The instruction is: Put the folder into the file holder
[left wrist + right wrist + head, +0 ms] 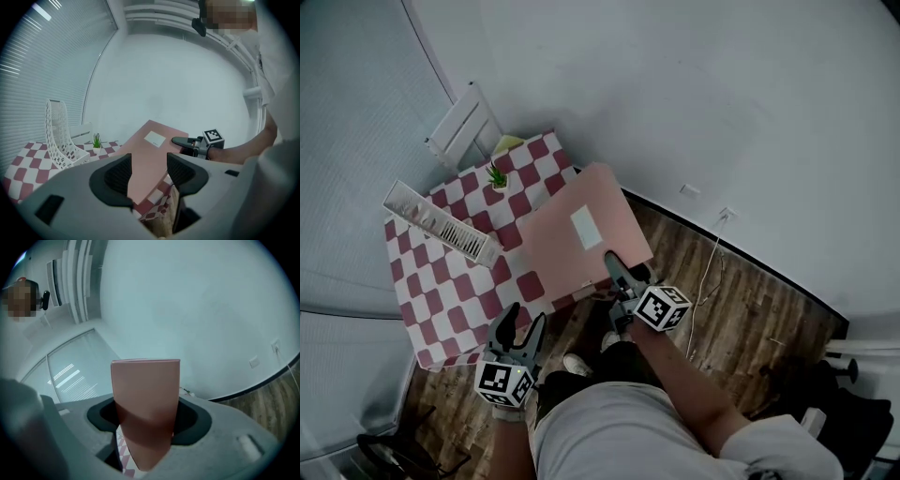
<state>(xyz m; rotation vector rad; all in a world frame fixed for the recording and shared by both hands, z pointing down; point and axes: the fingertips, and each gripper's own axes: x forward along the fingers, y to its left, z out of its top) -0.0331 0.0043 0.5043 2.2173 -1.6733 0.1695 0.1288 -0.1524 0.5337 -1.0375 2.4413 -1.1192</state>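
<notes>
A pink folder (572, 246) with a white label is tilted up over the near right part of the checked table (422, 319). My right gripper (617, 269) is shut on the folder's near edge; in the right gripper view the folder (146, 394) stands between the jaws. A white mesh file holder (441, 223) lies at the table's left side, and it shows upright in the left gripper view as the file holder (58, 139). My left gripper (523, 322) hangs open by the table's near edge, holding nothing, left of the folder (149, 149).
A small potted plant (497, 176) and a yellow item (508, 143) sit at the table's far corner. Behind the table stands a white chair (464, 127). To the right, a cable (712, 258) hangs from the wall over the wooden floor (759, 314).
</notes>
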